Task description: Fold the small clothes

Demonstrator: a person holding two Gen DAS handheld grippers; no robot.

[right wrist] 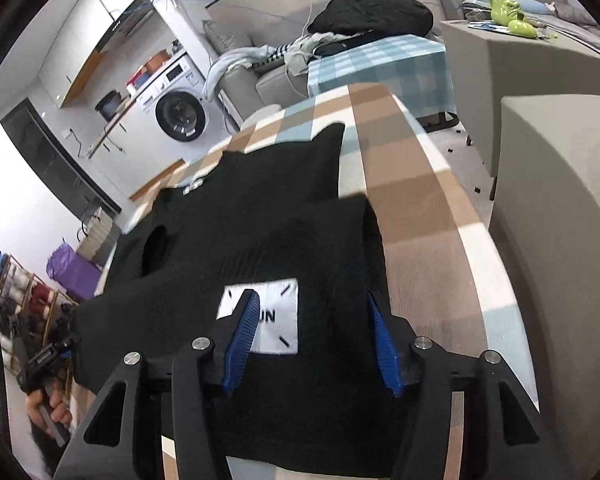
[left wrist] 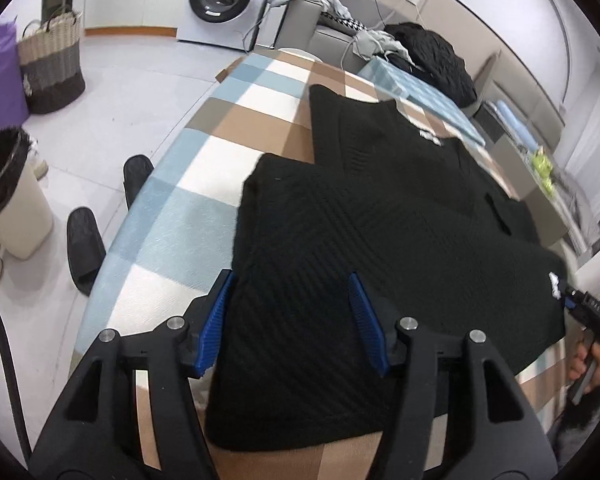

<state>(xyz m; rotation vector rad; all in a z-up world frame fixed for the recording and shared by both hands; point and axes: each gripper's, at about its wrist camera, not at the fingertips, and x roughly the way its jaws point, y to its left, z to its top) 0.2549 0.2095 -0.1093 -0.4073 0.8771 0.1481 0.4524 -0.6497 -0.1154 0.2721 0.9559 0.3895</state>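
Two close downward views, shared garment (left wrist: pixel 380 240)

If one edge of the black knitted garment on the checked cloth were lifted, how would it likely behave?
The black knitted garment would probably droop rather than hold shape: it lies limp in overlapping folded layers. Its ribbed knit looks thick, so it may feel fairly heavy for its size. Pushed across the checked cloth, it would more likely bunch than slide.

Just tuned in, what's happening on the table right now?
A person holding a gripper in each hand is folding a black knit top on the checked tablecloth. Its lower part is already doubled over. The left gripper and right gripper both hover open over the near edge, gripping nothing.
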